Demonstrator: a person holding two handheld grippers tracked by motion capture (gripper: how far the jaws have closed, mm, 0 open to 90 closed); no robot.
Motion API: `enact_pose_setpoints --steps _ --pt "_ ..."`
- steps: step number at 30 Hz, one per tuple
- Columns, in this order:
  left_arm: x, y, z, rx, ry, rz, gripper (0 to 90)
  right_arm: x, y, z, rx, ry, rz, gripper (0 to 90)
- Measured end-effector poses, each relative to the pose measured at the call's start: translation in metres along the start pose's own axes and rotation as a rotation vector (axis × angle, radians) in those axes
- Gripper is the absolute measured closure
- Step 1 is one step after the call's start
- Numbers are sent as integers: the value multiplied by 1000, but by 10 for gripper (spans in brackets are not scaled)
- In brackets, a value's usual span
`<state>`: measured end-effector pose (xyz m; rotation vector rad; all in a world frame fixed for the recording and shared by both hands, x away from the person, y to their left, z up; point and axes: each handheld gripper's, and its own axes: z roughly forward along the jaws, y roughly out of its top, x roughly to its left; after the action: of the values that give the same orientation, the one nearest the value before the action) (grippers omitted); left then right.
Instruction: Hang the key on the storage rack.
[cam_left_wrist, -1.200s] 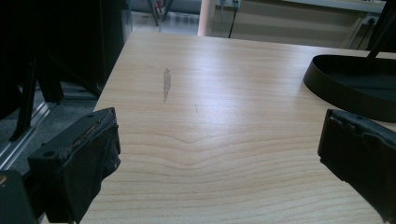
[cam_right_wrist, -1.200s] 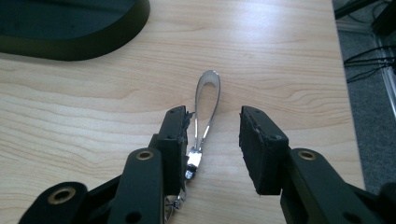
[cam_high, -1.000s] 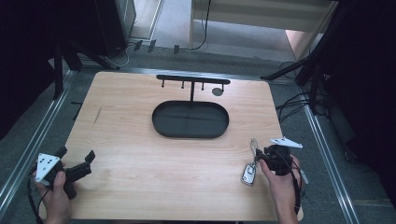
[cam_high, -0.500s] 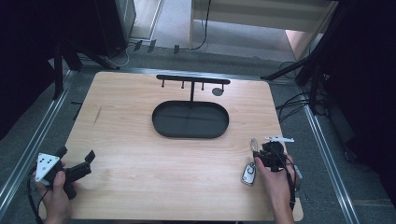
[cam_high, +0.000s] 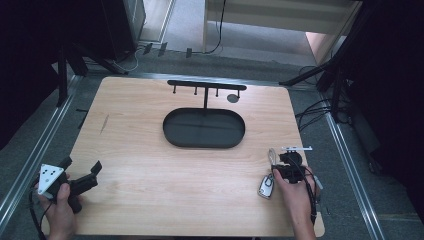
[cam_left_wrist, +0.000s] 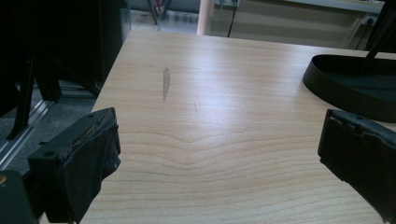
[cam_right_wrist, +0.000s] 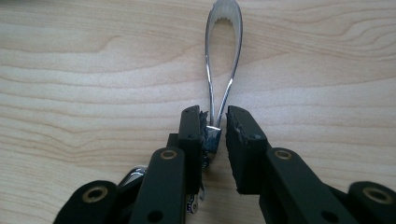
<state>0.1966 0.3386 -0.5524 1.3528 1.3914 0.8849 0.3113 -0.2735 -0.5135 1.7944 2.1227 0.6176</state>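
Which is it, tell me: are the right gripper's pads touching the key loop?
Cannot tell. In the right gripper view the key loop runs between the right gripper's closing jaws, tight against the left pad, with a sliver toward the right one.

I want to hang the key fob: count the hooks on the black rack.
4. They hang in a row under the rack's bar, behind the oval tray; the rightmost carries a round tag.
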Motion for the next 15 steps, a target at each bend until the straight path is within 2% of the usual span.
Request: enact_pose_setpoints --steps 4,9,12,13,15 --pt "0 0 0 -1 0 -2 0 0 1 2 37 1 -11 808" --pt "0 0 0 0 0 0 0 0 0 2 32 -9 -27 830" --pt "0 0 0 0 1 0 0 -1 -4 0 -14 1 -24 832" --pt "0 0 0 0 1 0 0 -1 -4 0 -14 1 -24 832" --pt "0 0 0 1 1 2 0 -1 -7 -3 -65 2 -19 833"
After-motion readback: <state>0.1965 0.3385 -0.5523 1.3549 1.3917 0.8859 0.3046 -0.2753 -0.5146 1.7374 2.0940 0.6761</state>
